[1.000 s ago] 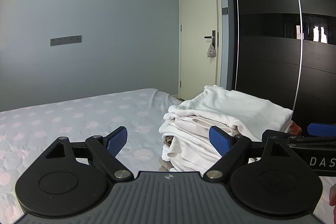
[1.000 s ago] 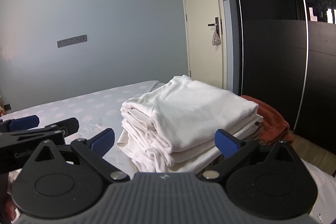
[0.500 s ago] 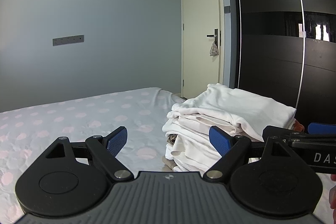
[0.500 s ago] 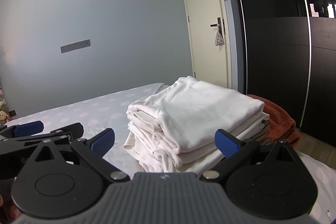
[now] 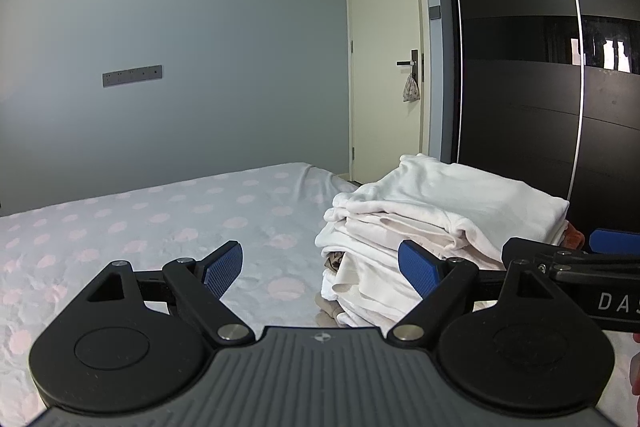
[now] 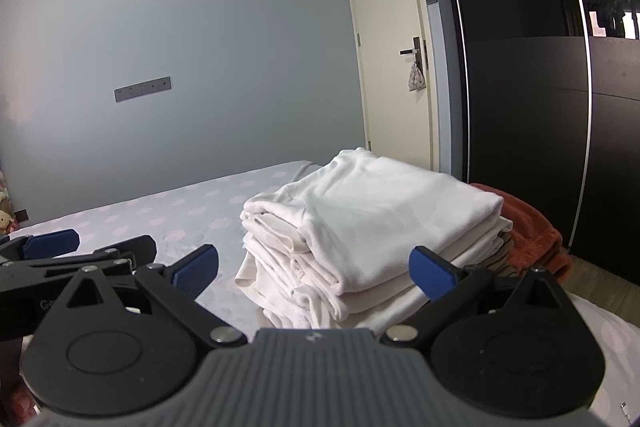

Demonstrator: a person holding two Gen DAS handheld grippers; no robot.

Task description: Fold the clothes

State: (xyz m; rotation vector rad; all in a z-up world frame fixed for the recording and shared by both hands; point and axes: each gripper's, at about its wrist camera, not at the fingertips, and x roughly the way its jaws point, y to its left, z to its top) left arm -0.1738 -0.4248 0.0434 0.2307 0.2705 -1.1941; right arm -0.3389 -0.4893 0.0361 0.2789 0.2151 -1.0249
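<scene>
A stack of folded white clothes rests on the bed's right side. A rust-orange garment lies behind it, and a brownish patterned piece peeks out low in the stack. My left gripper is open and empty, hovering in front of the stack's left edge. Open and empty too, my right gripper is held just before the stack, above the bed. Each gripper shows at the edge of the other's view: the right one and the left one.
The bed has a pale sheet with pink dots stretching left and back. A cream door with a small bag on its handle stands behind. A dark wardrobe runs along the right. Wood floor shows at the right.
Both grippers have drifted back and up slightly from the stack, which sits lower and a bit smaller in both views. Both stay open and empty.
</scene>
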